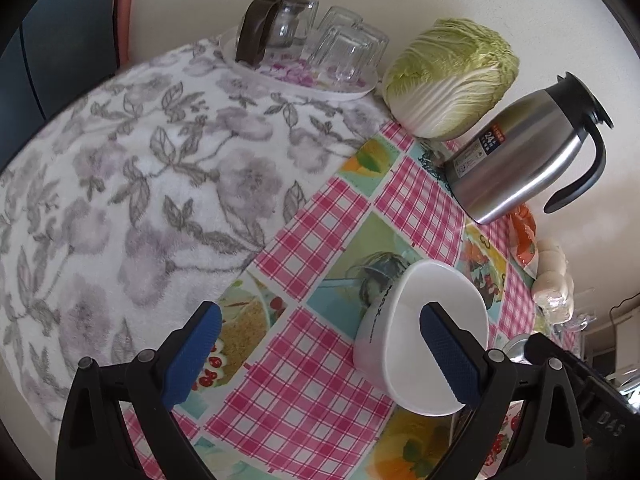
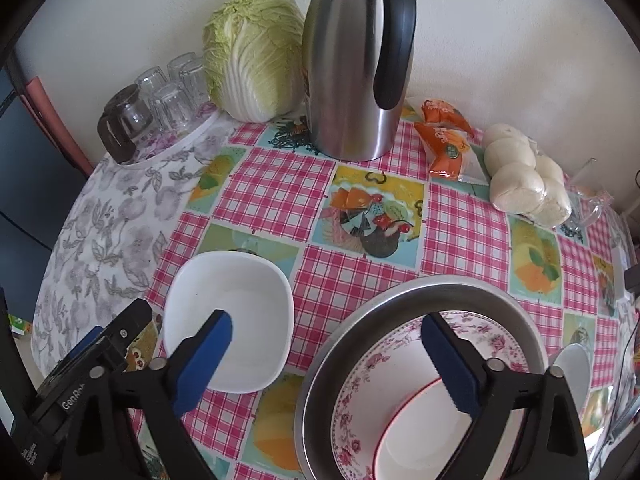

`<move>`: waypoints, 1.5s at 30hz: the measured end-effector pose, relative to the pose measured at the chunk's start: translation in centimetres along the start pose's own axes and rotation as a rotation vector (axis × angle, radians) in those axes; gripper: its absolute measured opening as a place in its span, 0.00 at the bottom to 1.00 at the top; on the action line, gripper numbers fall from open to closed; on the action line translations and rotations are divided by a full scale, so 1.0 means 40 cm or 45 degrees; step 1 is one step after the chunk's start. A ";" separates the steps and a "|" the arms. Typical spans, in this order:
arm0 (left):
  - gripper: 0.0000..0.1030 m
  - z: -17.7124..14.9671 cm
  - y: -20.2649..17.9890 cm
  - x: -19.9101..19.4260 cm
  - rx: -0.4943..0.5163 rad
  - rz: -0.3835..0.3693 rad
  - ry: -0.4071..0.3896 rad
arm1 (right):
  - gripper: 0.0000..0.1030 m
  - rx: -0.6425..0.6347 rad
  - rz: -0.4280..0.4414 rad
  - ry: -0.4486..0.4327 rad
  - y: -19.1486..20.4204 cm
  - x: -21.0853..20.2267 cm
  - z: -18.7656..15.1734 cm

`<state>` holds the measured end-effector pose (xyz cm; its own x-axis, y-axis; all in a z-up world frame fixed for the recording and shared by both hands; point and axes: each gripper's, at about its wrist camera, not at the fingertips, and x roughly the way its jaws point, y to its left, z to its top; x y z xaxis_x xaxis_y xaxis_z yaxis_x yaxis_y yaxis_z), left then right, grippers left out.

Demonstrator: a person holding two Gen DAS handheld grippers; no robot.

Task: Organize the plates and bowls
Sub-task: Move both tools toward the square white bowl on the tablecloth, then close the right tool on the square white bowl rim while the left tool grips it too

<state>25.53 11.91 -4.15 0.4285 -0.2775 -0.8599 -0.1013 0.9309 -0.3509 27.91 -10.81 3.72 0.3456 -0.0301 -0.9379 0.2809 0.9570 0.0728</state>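
The left claw (image 1: 320, 354) is hanging released over the surface (image 1: 316, 216) in its pink-checked oilcloth, its right pad sitting inside the mouth of the white rounded-square ceramic bowl (image 1: 424, 340) and its left pad well clear outside, nothing pinched. The right claw (image 2: 326, 360) is likewise released and empty, straddling the gap between that bowl (image 2: 228, 320) and the round metal basin (image 2: 520, 304).

The bowl is standing upright on the oilcloth just beside the basin, mouth facing up; being nearly square, it is showing no clear long axis. Inside the basin, a pink-flowered round plate (image 2: 492, 336) is lying flat with a red-rimmed white bowl (image 2: 420, 424) nested on it.

The step in hand appears to be taking the white bowl by its rim. The next move is probably calling for the left claw to lower and clench on the near wall, then lift it toward the dishes in the basin.
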 end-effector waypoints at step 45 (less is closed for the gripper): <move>0.14 -0.055 -0.051 0.164 -0.014 -0.160 0.138 | 0.13 0.000 0.085 0.079 0.064 0.220 -0.020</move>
<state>26.59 7.67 -9.89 0.3388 -0.4162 -0.8438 -0.0634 0.8847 -0.4618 30.94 -8.37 -4.61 0.3076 0.0516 -0.9501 0.2591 0.9562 0.1359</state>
